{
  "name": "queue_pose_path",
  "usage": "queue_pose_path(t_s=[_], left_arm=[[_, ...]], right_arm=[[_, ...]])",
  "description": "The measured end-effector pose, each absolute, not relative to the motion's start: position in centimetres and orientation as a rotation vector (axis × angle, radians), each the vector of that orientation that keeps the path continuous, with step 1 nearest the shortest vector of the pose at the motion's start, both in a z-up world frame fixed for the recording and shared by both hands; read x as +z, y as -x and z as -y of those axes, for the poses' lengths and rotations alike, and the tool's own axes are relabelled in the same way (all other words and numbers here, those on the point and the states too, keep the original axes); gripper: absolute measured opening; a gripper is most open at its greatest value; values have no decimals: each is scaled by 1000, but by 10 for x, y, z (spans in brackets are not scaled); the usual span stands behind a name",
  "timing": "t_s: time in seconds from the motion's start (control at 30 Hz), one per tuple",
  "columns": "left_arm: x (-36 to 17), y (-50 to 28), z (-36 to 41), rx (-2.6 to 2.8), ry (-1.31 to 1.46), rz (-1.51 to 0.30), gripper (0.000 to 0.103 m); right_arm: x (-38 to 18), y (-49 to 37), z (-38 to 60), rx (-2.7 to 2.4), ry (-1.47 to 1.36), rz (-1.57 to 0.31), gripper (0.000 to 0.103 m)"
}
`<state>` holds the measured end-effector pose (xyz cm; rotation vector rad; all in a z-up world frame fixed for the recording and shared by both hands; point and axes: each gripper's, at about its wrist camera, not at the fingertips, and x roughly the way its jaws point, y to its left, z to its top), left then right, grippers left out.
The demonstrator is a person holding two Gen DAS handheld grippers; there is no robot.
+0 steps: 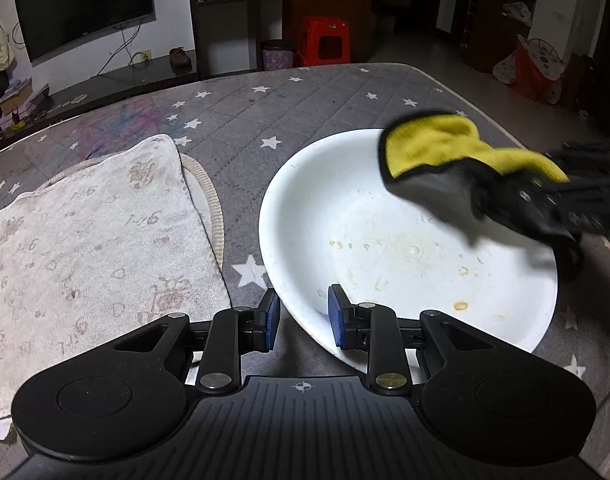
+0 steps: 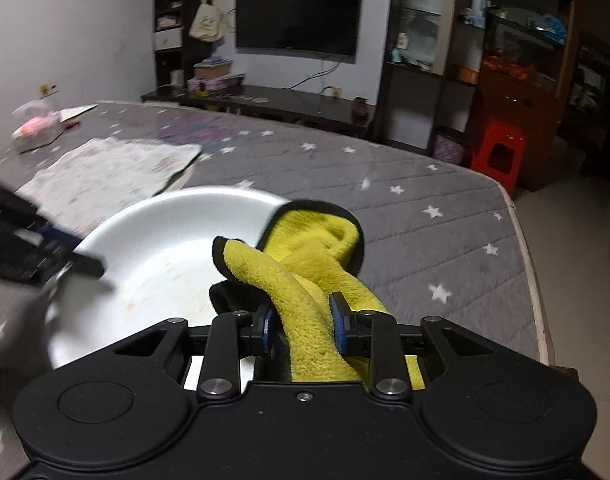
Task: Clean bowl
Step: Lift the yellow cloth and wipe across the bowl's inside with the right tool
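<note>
A wide white bowl (image 1: 385,248) with brownish stains on its bottom sits on the grey star-patterned table. My left gripper (image 1: 304,316) is shut on the bowl's near rim, one pad outside the wall and one inside. My right gripper (image 2: 303,326) is shut on a yellow cloth with black edging (image 2: 309,268) and holds it over the bowl (image 2: 165,248). In the left wrist view the cloth (image 1: 445,152) hangs over the bowl's far right rim, blurred, with the right gripper (image 1: 577,196) behind it.
A pale patterned towel (image 1: 85,240) lies left of the bowl over a round ribbed rim (image 1: 215,216). A tissue pack (image 2: 37,128) lies at the table's far left. The table's right edge (image 2: 525,240) drops to the floor. A red stool (image 2: 499,156) stands beyond.
</note>
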<state>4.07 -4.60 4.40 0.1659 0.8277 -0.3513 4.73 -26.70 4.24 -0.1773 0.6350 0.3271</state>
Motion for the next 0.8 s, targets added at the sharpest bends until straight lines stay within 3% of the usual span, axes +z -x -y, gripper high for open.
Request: queue_pose_path(t_s=[0.37,0.8], left_arm=[[44,-40,46,-362,-171,-831,28],[45,-40,47,-348,-169,-833,28]], right_arm=[[41,-81,254,341,226,-655,30],[45,-19,269,380,188,-673,30]])
